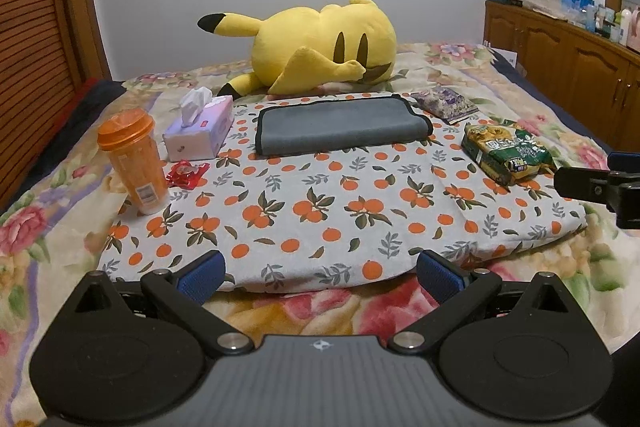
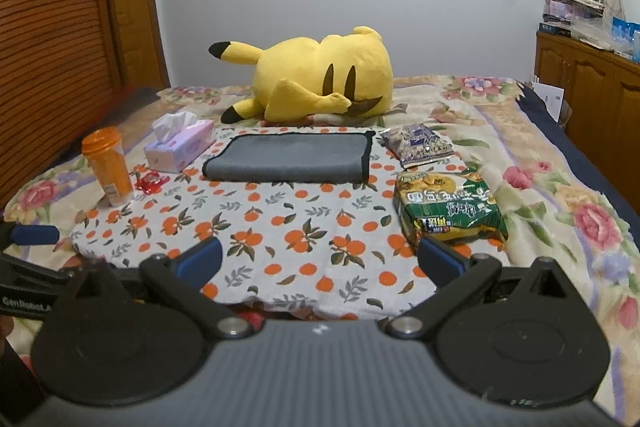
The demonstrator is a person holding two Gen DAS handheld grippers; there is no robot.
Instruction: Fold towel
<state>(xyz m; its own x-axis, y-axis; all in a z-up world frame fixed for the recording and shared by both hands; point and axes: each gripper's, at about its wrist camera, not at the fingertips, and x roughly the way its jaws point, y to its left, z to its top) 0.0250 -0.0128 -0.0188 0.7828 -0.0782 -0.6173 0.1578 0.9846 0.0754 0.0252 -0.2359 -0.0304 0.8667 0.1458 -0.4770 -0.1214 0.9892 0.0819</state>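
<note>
Bed, orange-print cloth; grey towel folded at far side. Left gripper, right gripper level at near edge, fingers apart, empty.

A: Left wrist view: where is the camera set?

B: Low at the near edge of the orange-print white cloth, facing the white back wall. Its own left gripper fills the bottom of the frame; the folded grey towel with black edging lies well beyond, upper centre.

A: And the right wrist view?

B: Same heading, with the right gripper at the bottom. Both views share the cloth, towel and yellow plush toy; the green snack packet looms nearer here.
</note>
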